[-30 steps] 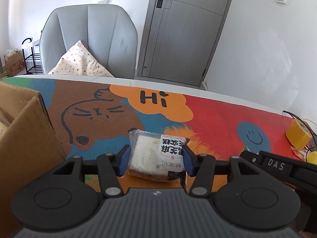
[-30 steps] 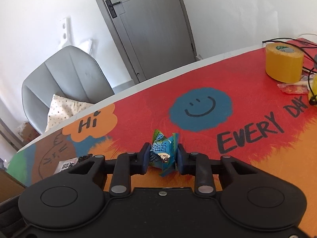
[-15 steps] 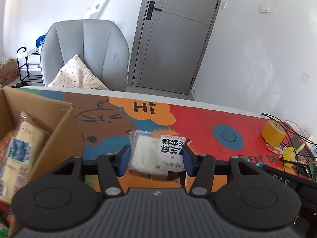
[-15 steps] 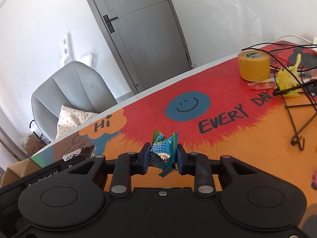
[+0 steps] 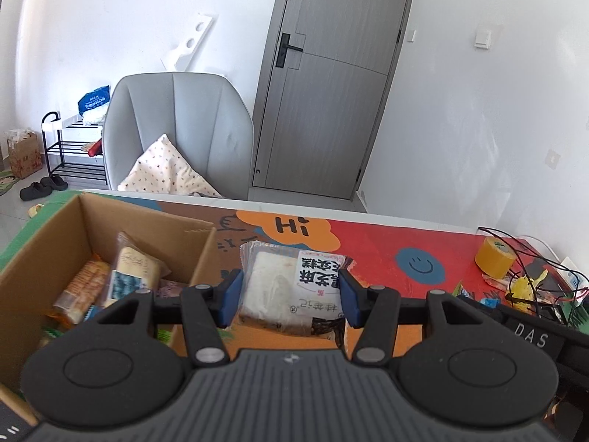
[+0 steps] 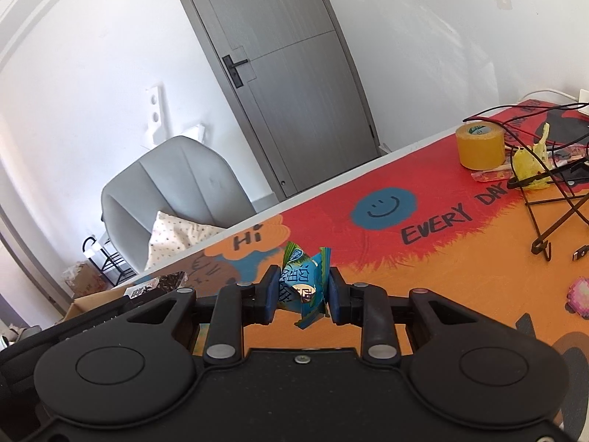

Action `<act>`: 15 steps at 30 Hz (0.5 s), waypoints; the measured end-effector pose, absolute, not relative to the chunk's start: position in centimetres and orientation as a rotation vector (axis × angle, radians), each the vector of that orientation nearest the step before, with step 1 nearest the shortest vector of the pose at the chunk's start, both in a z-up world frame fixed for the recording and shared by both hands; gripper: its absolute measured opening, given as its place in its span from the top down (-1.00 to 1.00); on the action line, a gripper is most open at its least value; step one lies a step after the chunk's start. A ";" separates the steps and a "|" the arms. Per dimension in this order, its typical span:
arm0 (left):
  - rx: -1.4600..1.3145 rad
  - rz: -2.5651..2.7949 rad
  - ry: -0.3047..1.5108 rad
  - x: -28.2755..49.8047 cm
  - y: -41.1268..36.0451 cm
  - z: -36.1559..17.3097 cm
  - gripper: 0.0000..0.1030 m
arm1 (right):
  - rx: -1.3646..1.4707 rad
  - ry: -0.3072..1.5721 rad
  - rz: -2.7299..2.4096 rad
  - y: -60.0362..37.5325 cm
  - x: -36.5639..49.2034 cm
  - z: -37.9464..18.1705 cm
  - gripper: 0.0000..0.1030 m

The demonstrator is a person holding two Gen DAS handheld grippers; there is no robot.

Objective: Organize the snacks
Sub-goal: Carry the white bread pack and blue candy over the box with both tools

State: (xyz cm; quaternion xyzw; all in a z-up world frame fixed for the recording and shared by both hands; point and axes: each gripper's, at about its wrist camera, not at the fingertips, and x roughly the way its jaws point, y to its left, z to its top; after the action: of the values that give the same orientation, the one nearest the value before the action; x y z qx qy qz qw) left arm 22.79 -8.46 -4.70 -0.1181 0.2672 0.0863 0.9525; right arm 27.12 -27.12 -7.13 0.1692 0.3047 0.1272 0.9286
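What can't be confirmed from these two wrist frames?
- Left wrist: the cardboard box floor and near snacks are hidden by the left tool.
- Left wrist: the cake packet lower edge sits behind the tool body.
- Right wrist: the box is mostly hidden; the blue candy wrapper print is crumpled.

Left gripper [image 5: 289,300] low centre of frame, pointing downward, blue pads clamped on a wrapped cake packet [image 5: 291,291]. Right gripper [image 6: 302,291] low centre, jaws nearly together, pinching a small blue-green snack packet [image 6: 302,284].
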 end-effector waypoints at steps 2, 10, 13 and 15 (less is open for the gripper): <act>-0.238 0.180 0.533 22.2 -8.1 -4.3 -0.04 | 0.346 0.617 0.272 -26.7 26.6 -6.8 0.45; -0.244 0.200 0.494 19.2 -5.7 -2.1 -0.04 | 0.330 0.582 0.330 -24.7 24.9 -5.3 0.45; -0.245 0.218 0.482 18.5 -4.7 -1.6 -0.04 | 0.330 0.576 0.355 -23.8 24.6 -4.9 0.45; -0.246 0.235 0.474 17.9 -3.8 -1.3 -0.04 | 0.327 0.571 0.371 -23.1 24.4 -4.6 0.45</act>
State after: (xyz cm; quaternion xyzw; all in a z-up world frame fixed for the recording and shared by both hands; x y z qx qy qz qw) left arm 17.88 -3.84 -1.35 -0.1212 0.2337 0.1159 0.9577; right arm 24.39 -23.08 -4.64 0.1594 0.2787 0.1812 0.9296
